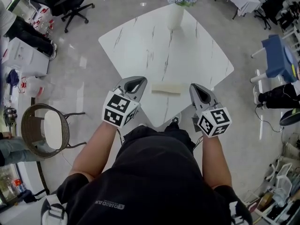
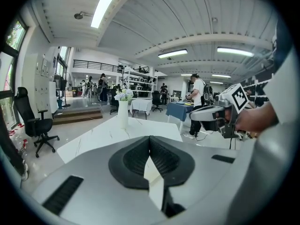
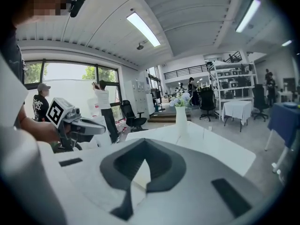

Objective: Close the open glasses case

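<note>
Claws both shut on nothing: left gripper (image 1: 138, 82) and right gripper (image 1: 197, 90) hover at the near edge of a white, grey-veined marble table (image 1: 140, 36)
Each gripper view shows ribbed black pads (image 2: 166, 157) meeting tip to tip inside smooth grey shells; only the head view plainly shows the glasses case (image 1: 166, 88) — a flat cream oblong on the table between the two claws, at 12 o'clock from the person — with a slim white vase (image 1: 175, 14) of flowers farther off at 12

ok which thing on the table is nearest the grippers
The cream glasses case, flat at the near edge between left gripper and right gripper; the vase stands at the far corner.
</note>
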Demonstrator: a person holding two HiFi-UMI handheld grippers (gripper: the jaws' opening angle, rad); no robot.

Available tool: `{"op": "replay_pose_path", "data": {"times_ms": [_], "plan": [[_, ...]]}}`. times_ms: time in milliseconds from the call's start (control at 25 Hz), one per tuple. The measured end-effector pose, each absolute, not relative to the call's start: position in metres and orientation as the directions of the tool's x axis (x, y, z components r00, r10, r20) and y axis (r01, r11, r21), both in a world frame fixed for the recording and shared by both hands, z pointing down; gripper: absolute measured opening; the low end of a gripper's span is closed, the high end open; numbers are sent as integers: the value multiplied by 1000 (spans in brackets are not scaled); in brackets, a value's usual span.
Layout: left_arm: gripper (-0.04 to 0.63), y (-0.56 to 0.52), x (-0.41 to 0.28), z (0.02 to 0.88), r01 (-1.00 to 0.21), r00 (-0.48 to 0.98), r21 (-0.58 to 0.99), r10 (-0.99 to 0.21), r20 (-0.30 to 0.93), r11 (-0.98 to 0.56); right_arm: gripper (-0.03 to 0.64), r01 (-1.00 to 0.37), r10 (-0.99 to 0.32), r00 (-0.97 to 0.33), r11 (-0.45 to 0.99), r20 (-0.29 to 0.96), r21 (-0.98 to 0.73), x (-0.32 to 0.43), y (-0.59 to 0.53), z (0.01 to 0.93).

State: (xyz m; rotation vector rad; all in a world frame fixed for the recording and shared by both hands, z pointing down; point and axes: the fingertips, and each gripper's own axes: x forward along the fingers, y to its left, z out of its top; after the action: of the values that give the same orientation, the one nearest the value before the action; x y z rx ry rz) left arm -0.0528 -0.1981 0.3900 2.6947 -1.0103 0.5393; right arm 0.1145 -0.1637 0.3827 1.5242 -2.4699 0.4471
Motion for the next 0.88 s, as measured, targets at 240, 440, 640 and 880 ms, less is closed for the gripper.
{"op": "replay_pose_path", "data": {"times_ms": [240,440,640,880], "plan": [[4,-198,-53,384,-665,701,63,-592,397,-744,2,-895,-829,-444,428,339,-126,115,-160,384],[5,-197,-52,385,-666,700,60,-596,394,-743,2,-893,-825,-446,439,347,-103,112,-160,386],[5,-198,-55,385,-672,694,55,-603,395,-738,2,-891,-822,-448,441,352,-106,110,-160,388],[5,-197,-54,385,-674,693,54,-605,393,-737,2,-888,-817,-452,448,358,-100,107,-159,390]]}}
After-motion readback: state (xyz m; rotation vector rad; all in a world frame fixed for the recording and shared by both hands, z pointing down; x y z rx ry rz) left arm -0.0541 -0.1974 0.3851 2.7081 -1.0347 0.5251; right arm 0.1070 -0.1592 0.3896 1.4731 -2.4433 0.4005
